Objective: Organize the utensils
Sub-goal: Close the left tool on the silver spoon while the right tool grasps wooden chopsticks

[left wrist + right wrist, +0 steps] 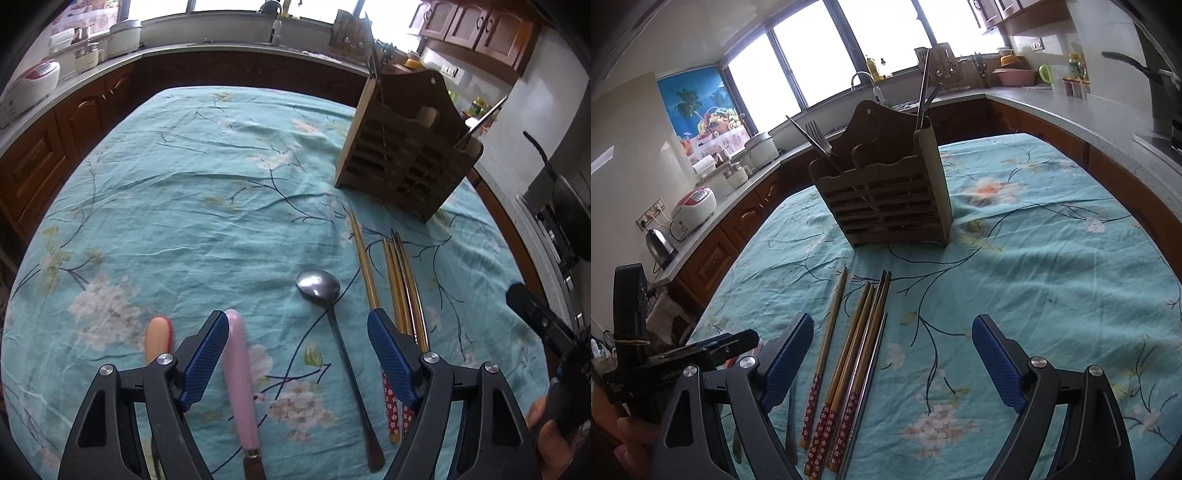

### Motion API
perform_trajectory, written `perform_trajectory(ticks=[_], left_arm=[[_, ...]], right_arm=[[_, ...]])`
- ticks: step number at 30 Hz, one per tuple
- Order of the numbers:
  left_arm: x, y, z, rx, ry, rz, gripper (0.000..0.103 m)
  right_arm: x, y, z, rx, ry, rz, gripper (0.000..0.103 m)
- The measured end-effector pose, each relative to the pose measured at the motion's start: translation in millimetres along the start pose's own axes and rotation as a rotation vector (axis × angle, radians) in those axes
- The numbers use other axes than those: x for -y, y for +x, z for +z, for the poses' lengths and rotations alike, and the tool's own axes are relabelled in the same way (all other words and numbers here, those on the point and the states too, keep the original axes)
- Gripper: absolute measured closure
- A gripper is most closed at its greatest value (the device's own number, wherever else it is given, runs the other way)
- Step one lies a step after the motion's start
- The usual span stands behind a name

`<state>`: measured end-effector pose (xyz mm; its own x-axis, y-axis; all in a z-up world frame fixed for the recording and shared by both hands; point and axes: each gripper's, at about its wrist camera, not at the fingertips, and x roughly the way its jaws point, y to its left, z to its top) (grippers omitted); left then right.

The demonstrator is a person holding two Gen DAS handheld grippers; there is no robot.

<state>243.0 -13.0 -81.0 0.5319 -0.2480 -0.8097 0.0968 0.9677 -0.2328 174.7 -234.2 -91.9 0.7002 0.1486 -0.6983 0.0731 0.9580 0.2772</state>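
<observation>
Table (166,184) with the turquoise flowered cloth fills both views, and I am at the picking step: several utensils lie loose, nothing is held. The wooden caddy (886,199) stands at upper centre of my right view, with a fork (816,136) and other metal pieces already inside it. The chopsticks (849,362) lie in a loose group at lower centre there, just beside my right gripper (893,360), whose fingers are wide apart. In the left view the metal spoon (319,286) and the pink-handled knife (240,373) lie between the open fingers of my left gripper (297,349). I judge next I must lower over one piece, close on its handle, and carry it to the caddy.
</observation>
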Motion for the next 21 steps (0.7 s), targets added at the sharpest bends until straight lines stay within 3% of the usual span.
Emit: perform_trajectory(ticks=[2,5,7,11,13,16,21], left_arm=[[2.1,8.1,2.6,-0.018,0.009,0.001,0.033],[5.0,20.9,7.1,-0.041,0.022,0.011,0.040],[6.7,30.4,9.4,-0.057,0.029,0.016,0.041],[9.7,46.6,12.6,-0.083,0.037,0.027,0.046],[11.5,51.5,14.2,-0.077,0.048,0.040,0.047],[14.1,56.5,16.2,-0.068,0.078,0.069,0.052],[10.1,56.7,16.0,-0.065,0.101,0.058,0.061]], right_arm=[[0.1,5.4,2.2,-0.010,0.000,0.002,0.020],[1.1,19.2,5.7,-0.044,0.005,0.006,0.037],[0.4,30.2,7.9,-0.070,0.003,0.007,0.050],[-4.4,52.6,12.2,-0.115,-0.007,0.029,0.063],[-8.9,63.9,14.5,-0.136,-0.014,0.046,0.077],[-15.7,78.5,17.5,-0.164,-0.027,0.071,0.086],[-25.8,99.3,19.9,-0.210,-0.049,0.099,0.093]])
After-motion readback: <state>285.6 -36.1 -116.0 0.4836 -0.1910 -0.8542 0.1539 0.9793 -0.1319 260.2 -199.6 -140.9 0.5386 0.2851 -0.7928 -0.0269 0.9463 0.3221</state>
